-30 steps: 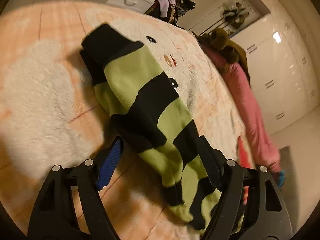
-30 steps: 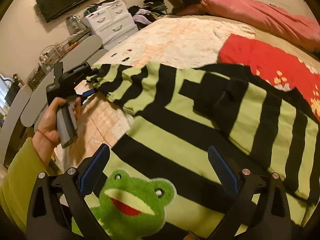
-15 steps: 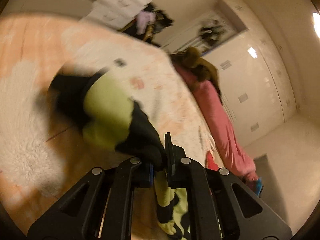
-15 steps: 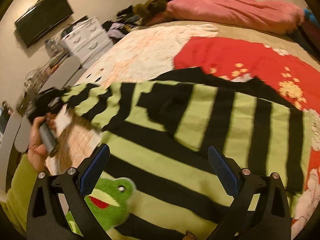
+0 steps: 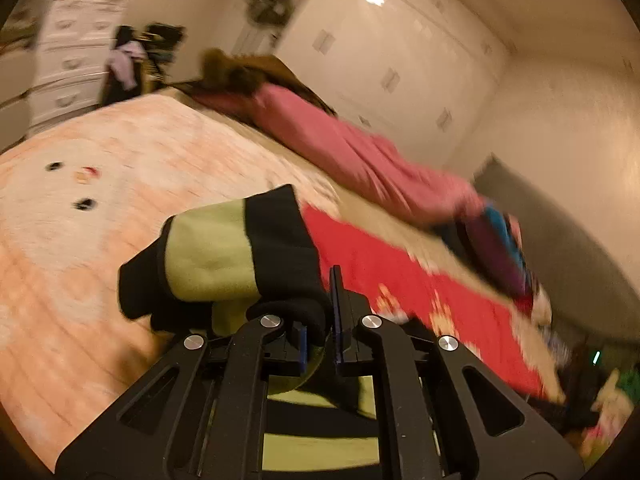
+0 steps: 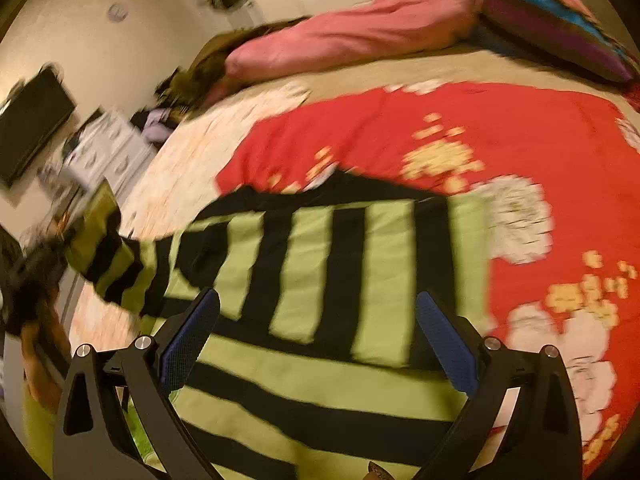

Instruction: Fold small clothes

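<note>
Your left gripper (image 5: 320,334) has its blue pads pinched nearly together on a black-and-green striped sleeve (image 5: 236,256), which bunches up over and beyond the jaws, lifted clear of the peach patterned blanket (image 5: 120,152) behind it. Your right gripper (image 6: 318,344) stands wide open with nothing between its blue pads (image 6: 444,344); it hovers over the body of the striped sweater (image 6: 320,280), which lies spread flat on the bed in the near middle of that view. The sleeve runs off the sweater's left side toward your left hand (image 6: 36,344), at the left edge of the right wrist view, blurred. To the right of the sweater and beyond it lies a red blanket (image 6: 500,132) with pale flower patterns, part of it under the sweater's far edge. Farther back, a pink bundle (image 6: 360,32) stretches along the far side of the bed. A white chest of drawers (image 5: 68,60) stands beyond the bed's far left corner.
</note>
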